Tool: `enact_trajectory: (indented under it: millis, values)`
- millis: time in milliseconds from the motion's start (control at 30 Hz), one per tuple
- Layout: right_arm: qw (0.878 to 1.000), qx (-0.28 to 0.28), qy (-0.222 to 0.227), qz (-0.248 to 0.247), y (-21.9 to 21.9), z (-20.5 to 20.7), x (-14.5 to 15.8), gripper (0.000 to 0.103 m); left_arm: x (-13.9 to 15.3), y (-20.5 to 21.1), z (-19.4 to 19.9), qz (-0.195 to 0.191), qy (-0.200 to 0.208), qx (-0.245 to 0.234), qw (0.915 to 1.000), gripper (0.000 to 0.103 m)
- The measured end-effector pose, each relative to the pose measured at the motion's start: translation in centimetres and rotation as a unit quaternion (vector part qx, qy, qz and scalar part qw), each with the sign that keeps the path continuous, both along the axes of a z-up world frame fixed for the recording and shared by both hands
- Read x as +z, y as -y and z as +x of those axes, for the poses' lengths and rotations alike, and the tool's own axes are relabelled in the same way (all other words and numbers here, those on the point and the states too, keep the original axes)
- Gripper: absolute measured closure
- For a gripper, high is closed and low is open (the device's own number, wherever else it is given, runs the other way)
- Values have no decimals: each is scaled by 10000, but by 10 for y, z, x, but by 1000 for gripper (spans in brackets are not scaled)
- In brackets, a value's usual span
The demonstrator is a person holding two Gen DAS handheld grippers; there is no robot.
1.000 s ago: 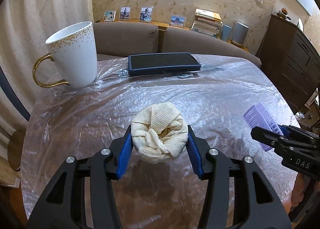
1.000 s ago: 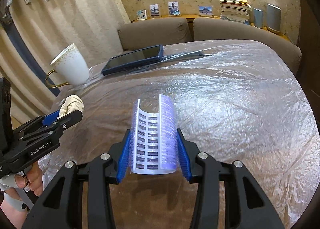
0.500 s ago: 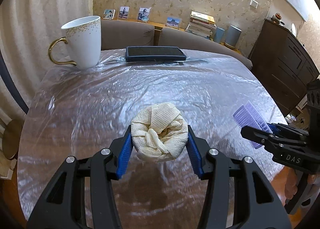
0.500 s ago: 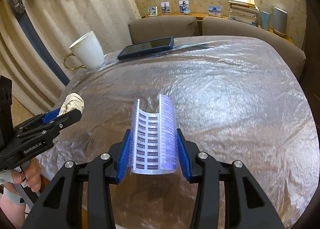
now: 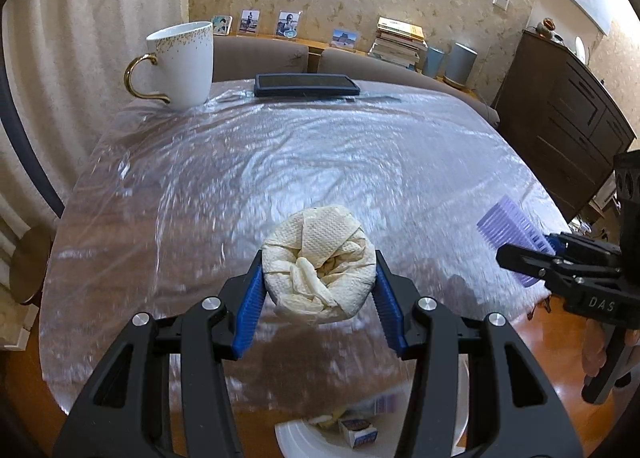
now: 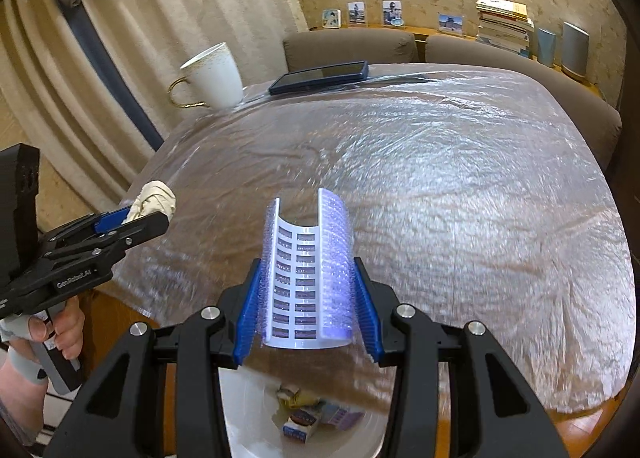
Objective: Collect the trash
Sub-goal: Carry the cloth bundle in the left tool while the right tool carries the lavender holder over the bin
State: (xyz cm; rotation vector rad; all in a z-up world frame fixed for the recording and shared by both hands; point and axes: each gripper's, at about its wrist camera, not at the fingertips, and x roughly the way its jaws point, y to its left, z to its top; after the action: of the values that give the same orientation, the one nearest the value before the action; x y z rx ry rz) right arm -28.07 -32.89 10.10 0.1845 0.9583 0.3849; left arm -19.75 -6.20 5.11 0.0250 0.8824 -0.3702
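I am holding both grippers over the near edge of the plastic-covered table, each tilted downward toward it. Nearest to me, below that edge, a white bin is showing with small cartons and scraps inside; my right view is giving me most of its bowl, while my left view is catching only a sliver of rim between the fingers. My left gripper is clamping its blue pads on a crumpled paper towel wad, held off the table over the near edge. My right gripper is squeezing a curved purple bristled piece of plastic, likewise lifted above the table's near edge. The right view is showing my left hand wrapped round the left tool's handle, beside the table's left edge; the left view is showing only fingertips on the right tool's handle, off the table's right corner. At the table's far side, a white mug with a gold handle is standing upright at the left corner, with a dark tablet lying flat just right of it. Only the left view is showing the dark cabinet beyond the table's right side.
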Motion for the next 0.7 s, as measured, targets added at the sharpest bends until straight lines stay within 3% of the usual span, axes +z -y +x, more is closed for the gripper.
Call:
enact_trajectory:
  millis: [700]
  values:
    - [9958,885,-177,-140,-6,-91,-6,61,-11,5,-97,123,-308,-648,9973,52]
